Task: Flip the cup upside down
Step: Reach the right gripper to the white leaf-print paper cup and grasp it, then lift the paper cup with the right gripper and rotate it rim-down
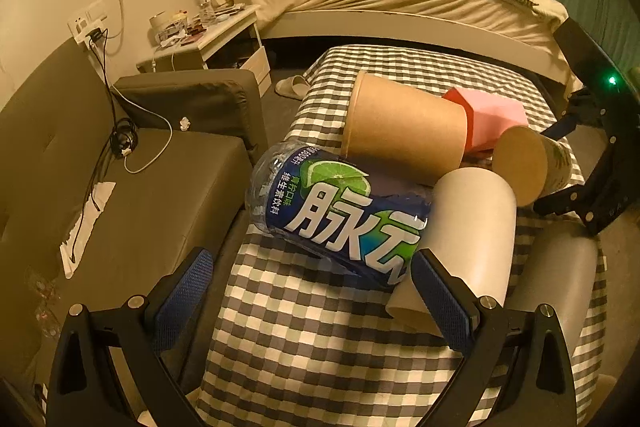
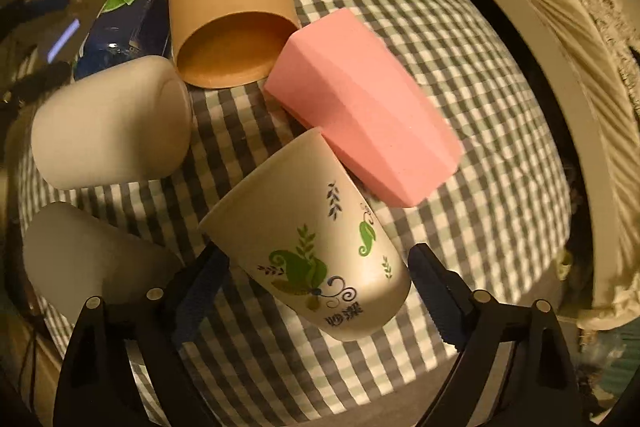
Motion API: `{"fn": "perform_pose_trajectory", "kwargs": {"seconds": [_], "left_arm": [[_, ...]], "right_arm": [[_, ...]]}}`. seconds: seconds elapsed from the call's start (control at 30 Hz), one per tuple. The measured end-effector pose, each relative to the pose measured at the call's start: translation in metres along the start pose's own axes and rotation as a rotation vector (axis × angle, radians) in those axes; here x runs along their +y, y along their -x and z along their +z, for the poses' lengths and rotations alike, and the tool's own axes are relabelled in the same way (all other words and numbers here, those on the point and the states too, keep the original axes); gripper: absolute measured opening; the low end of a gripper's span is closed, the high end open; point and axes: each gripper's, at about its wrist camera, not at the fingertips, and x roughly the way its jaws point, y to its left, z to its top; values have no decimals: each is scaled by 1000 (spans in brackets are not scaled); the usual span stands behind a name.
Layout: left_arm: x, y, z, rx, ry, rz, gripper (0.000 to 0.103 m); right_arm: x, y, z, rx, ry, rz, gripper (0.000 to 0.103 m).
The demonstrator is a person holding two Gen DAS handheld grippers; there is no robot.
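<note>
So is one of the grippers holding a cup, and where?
The right gripper sits around the leaf-patterned paper cup, on its sides near the base; whether it pinches cannot be told. The left gripper holds nothing.

Between your right claw's (image 2: 316, 291) textured blue rubber pads (image 2: 434, 291) sits a smooth, faintly sheeny paper cup (image 2: 316, 259) printed with green leaves. Just beyond it lies a matt pink cup (image 2: 360, 115) with flat facets, and further off a dull brown kraft-paper tub (image 2: 228, 7). To your left a matt white cup (image 2: 112, 123) looks smooth. Underneath is woven checked cloth (image 2: 460, 67). Ahead of your left claw (image 1: 312, 295), a bottle (image 1: 340, 215) shows clear plastic and a glossy label.
</note>
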Motion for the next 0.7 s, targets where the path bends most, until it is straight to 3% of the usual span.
{"fn": "perform_pose_trajectory", "kwargs": {"seconds": [0.17,0.23,0.5,0.7], "left_arm": [[-2,3,0,-3,0,-4,102],[-3,6,0,-10,-6,-6,102],[-3,26,-5,-33,-12,-24,102],[3,55,-5,-89,-11,-49,102]], "right_arm": [[-7,-2,-2,23,-34,24,70],[-10,1,-6,28,-67,32,67],[-13,51,-54,-42,-166,-26,64],[18,111,-82,-101,-221,-90,63]]}}
